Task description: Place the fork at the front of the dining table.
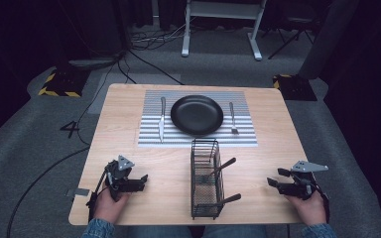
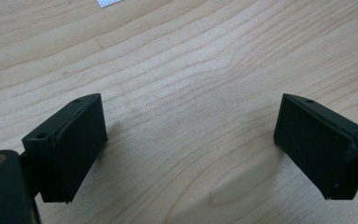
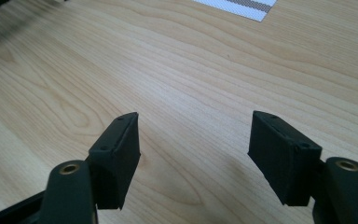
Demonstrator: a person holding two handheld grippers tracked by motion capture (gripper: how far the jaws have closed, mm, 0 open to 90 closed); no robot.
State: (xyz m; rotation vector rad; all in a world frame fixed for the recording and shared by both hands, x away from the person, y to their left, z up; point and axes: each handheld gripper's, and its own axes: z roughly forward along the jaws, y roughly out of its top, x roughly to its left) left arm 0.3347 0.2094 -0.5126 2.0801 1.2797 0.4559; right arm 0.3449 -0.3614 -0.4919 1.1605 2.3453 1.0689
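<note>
Left tongs [image 1: 138,179] and right tongs [image 1: 274,179]: both spread, empty, low over pale wooden surface [image 1: 258,163]. Between them in high view, black wire basket [image 1: 206,178] holding two dark-handled utensils [image 1: 220,168]. Beyond: one striped placemat [image 1: 248,136], one black plate [image 1: 197,115], one knife [image 1: 161,119], one fork [image 1: 233,119]. Gripper views: wood grain, placemat corner [image 3: 242,7].

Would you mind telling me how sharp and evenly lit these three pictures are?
High view: table well lit, surrounding room dark, slightly soft. Left gripper view: wood grain sharp, near claw pads blurred. Right gripper view: far upper-left corner smeared, soft shadows beneath the pads.
</note>
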